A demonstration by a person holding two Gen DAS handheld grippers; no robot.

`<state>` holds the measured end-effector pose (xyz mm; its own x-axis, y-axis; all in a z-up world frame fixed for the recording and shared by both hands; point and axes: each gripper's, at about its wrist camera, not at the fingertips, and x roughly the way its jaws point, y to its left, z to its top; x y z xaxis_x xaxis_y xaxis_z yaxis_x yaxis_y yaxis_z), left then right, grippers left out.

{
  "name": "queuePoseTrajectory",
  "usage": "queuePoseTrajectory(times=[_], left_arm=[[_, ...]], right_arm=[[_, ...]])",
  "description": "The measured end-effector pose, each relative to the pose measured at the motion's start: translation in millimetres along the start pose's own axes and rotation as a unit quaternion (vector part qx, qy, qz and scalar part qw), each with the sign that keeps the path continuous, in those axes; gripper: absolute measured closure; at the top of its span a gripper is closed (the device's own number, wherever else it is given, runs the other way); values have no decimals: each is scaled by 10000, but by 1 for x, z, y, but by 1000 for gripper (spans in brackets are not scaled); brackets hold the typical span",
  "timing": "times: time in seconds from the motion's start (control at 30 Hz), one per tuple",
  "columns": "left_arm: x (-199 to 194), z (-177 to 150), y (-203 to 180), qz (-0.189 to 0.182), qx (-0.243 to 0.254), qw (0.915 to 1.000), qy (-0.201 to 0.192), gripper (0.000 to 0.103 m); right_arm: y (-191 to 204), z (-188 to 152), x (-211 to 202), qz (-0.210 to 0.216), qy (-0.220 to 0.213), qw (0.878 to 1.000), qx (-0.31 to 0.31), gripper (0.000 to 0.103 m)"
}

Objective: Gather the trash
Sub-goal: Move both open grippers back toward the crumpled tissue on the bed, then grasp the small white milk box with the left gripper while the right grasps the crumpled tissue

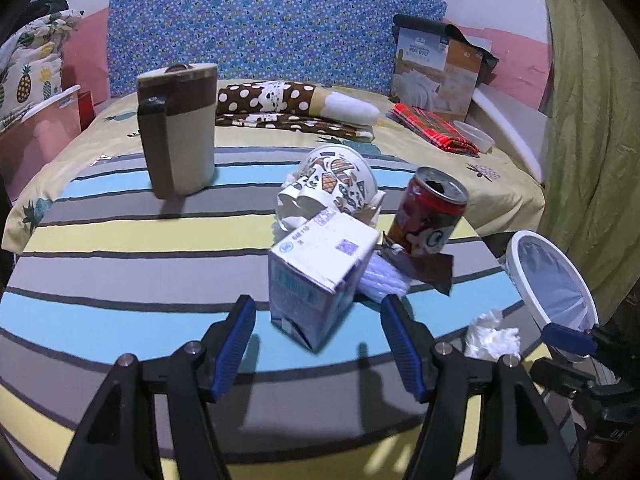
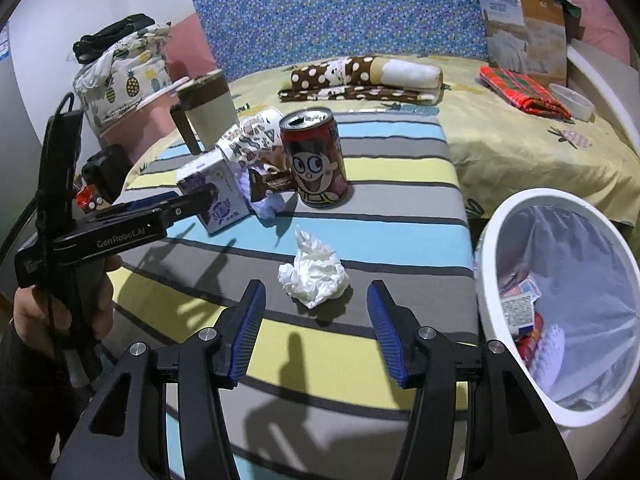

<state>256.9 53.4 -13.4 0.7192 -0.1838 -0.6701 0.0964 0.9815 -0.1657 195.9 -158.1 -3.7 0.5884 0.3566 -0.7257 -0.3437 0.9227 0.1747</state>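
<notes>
1. The step in hand looks like picking up: the right gripper [image 2: 316, 326] hangs with jaws spread wide, empty, just short of the crumpled tissue [image 2: 314, 276] on the striped cloth [image 2: 400, 208]
2. The left gripper [image 1: 318, 346] is also spread and empty, facing the tilted carton [image 1: 316, 276]
3. Next, each needs to ease forward, straddle its item, then squeeze
4. The bin [image 2: 486, 256] stands just right of the table edge, some trash already inside

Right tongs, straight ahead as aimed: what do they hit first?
Most likely the crumpled tissue, lying on the striped cloth just ahead of the open right tongs. The red can stands farther along roughly the same line; depth is uncertain.
</notes>
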Motion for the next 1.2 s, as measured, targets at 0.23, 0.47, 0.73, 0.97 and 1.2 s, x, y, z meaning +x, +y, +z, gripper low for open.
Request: queuePoseTrajectory(times=[0.23, 0.47, 0.73, 0.97, 1.2], left_arm=[[15, 6, 0, -89, 21, 9999, 77, 36], [18, 4, 0, -156, 28, 9998, 121, 55], [1, -4, -8, -21, -13, 10000, 1, 55], [-29, -16, -20, 97, -24, 9999, -124, 55], [-56, -27, -37, 50, 38, 9997, -224, 55]], right_arm=[[1, 3, 19, 4, 178, 9998, 2, 48], [4, 1, 26, -46, 286, 9996, -6, 71], [1, -2, 13, -40, 143, 9999, -5, 77], [0, -5, -4, -49, -10, 10000, 20, 77], [-4, -9, -25, -110, -223, 9996, 92, 77]])
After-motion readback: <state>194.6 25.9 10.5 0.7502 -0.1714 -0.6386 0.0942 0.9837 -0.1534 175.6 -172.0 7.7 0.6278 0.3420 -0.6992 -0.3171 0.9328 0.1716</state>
